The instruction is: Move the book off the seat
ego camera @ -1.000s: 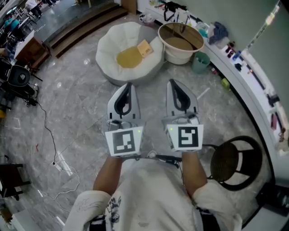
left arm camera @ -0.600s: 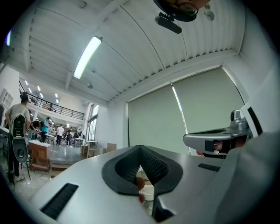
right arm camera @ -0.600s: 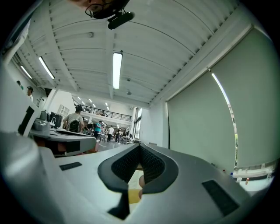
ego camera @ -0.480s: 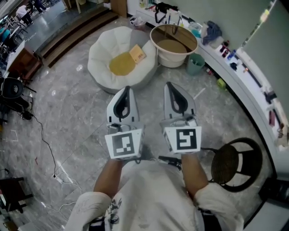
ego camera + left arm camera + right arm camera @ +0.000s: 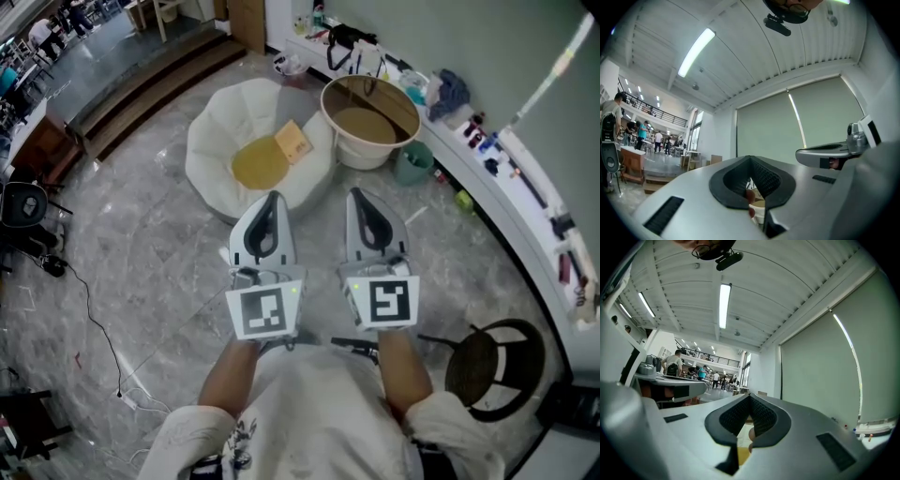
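**Head view, looking steeply down.** The book (image 5: 293, 141), a thin tan-covered volume, lies on the white seat (image 5: 211, 159). It sits toward the seat's right side and touches the edge of the yellow cushion (image 5: 258, 166) at the seat's middle. Whether it lies flat or is propped on the padded rim cannot be told.

The left gripper (image 5: 271, 197) and right gripper (image 5: 359, 193) are held side by side on the near side of the seat, pointing toward it and well short of the book. In each gripper view the two jaws are pressed together with nothing between them. A round tub (image 5: 370, 112) stands just beside the seat on its right, with a green bucket (image 5: 412, 161) beyond the tub.

**Handling (judged).**
- The book looks light and fairly stiff across its cover, and it could flop open if lifted by one cover alone.
- The padding beneath is soft and will give, so pressing down to slide a jaw under may only sink the book deeper.
- The best hold is probably a pinch across the full thickness at a free edge, the one facing the seat's near side.
- The jaws must first be spread.
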